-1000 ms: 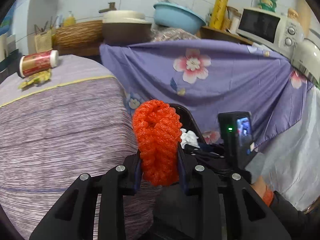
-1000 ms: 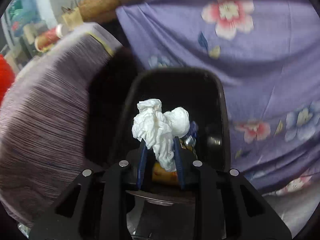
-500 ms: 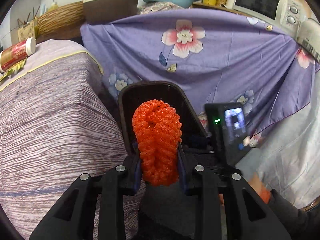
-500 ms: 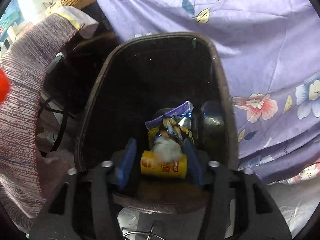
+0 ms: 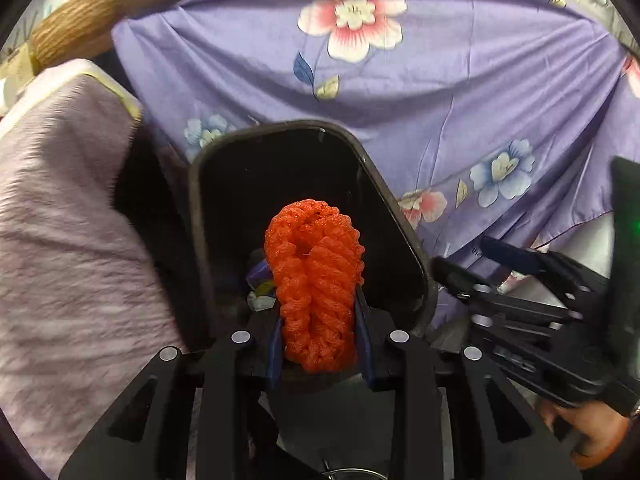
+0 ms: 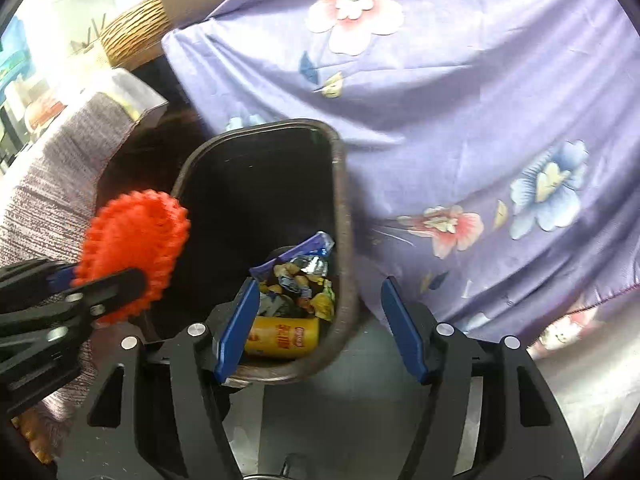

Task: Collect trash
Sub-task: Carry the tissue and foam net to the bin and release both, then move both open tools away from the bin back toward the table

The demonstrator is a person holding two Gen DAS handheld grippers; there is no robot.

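Directly beyond the left gripper [image 5: 318, 328], whose jaws clamp the crumpled orange foam net [image 5: 314, 284], gapes the dark plastic bin [image 5: 400, 232], so releasing squarely over its middle suits best while the right gripper [image 6: 320, 324], jaws just opened and empty, clears away.

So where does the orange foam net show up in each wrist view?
Left wrist: the orange foam net sits at centre, clamped between the left gripper fingers, in front of the black trash bin opening.
Right wrist: the net is at the left edge, held beside the bin.
Shared landmark: the purple floral cloth behind the bin.
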